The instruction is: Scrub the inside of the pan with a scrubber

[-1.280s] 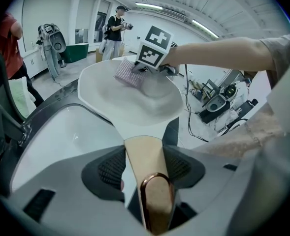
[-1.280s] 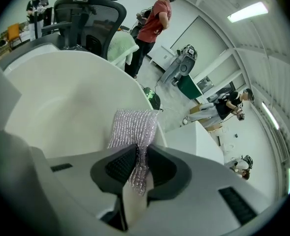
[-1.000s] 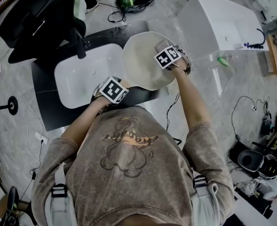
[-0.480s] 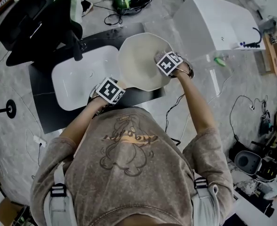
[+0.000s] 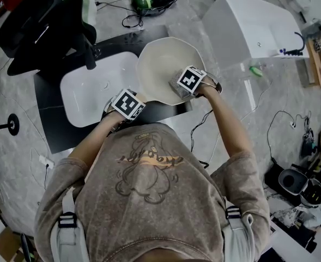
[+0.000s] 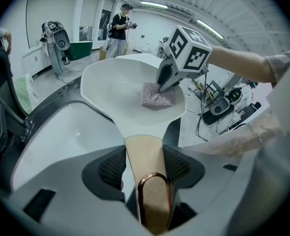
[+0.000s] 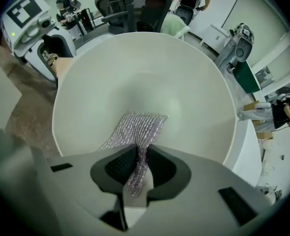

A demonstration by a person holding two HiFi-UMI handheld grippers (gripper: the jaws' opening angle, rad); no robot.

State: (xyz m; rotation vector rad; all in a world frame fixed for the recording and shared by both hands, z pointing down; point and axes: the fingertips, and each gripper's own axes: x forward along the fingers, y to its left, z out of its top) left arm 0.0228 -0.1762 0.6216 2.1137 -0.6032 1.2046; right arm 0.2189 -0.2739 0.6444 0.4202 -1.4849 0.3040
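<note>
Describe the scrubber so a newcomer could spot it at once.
Find the white sink, then the cream pan held beside it. Inside the pan lies a silvery mesh scrubber, pinched by the right gripper: the only glittery, woven thing there.

Pan [image 7: 145, 77] looks smooth, matt; scrubber [image 7: 137, 127] a glittery, perhaps metallic mesh.

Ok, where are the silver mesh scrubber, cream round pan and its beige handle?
Silver mesh scrubber [image 7: 139, 126], right gripper view: flat middle.
Cream round pan [image 7: 149, 68], right gripper view: bare inner wall.
Beige pan handle [image 6: 143, 154], left gripper view: upper face.
</note>
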